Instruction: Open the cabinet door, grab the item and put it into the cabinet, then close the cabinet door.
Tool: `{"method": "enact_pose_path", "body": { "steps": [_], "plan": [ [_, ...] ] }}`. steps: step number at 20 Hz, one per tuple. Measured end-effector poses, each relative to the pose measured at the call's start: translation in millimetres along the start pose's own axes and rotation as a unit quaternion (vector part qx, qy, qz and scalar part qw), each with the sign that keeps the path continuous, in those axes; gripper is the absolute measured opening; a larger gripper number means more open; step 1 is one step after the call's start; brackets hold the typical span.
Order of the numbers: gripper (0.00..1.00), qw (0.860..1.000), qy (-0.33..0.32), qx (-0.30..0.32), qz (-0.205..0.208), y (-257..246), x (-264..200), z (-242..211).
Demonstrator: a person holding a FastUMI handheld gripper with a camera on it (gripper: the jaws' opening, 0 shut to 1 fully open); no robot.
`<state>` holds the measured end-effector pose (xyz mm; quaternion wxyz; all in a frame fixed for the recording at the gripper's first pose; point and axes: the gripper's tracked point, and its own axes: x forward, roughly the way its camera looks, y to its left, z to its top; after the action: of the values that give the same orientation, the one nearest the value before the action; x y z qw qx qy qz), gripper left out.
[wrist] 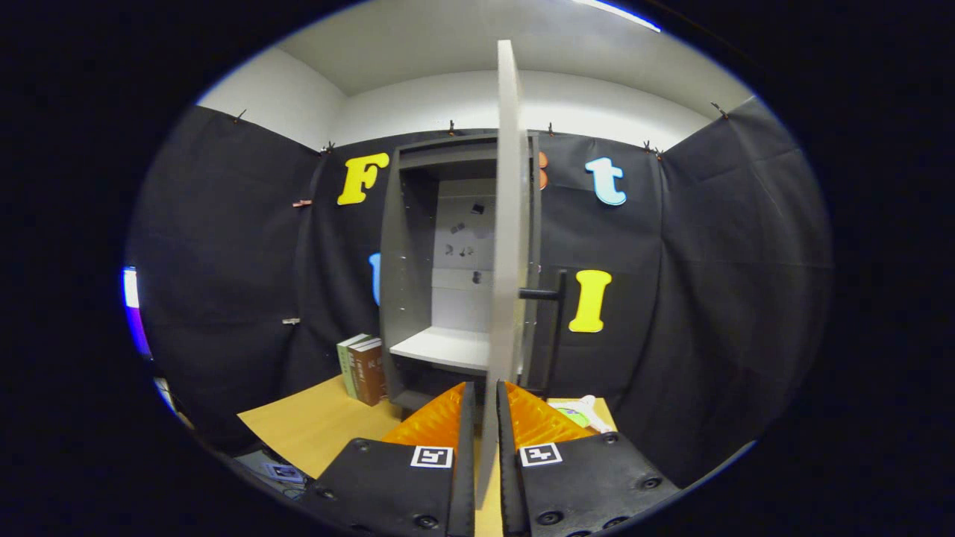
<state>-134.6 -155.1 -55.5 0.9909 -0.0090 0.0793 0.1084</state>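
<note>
The gripper (485, 406) has its fingers nearly pressed together, straddling the lower edge of the tall grey cabinet door (509, 224), which stands edge-on at the centre of the frame; whether both pads truly pinch it I cannot tell. The open grey cabinet (418, 261) with its pale shelf (444, 347) lies just behind, left of the door. The white-and-green item (582, 412) lies on the wooden table (313, 425), lower right of centre, just beyond the right finger, so I judge the next reach goes rightward.
</note>
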Motion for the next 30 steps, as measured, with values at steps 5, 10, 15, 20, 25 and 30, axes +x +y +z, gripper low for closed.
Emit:
{"method": "enact_pose_path", "body": {
  "steps": [5, 10, 15, 20, 25, 30],
  "plan": [
    [0.27, 0.998, 0.067, -0.011, -0.002, 15, -1, -35],
    [0.41, 0.981, 0.186, 0.026, -0.04, 40, -9, -97],
    [0.41, 0.944, 0.314, 0.054, -0.084, 58, -35, -158],
    [0.41, 0.914, 0.379, 0.073, -0.122, 67, -41, -202],
    [0.41, 0.888, 0.44, 0.067, -0.114, 68, -46, -239],
    [0.4, 0.863, 0.494, 0.059, -0.089, 67, -52, -262]
  ]
}}
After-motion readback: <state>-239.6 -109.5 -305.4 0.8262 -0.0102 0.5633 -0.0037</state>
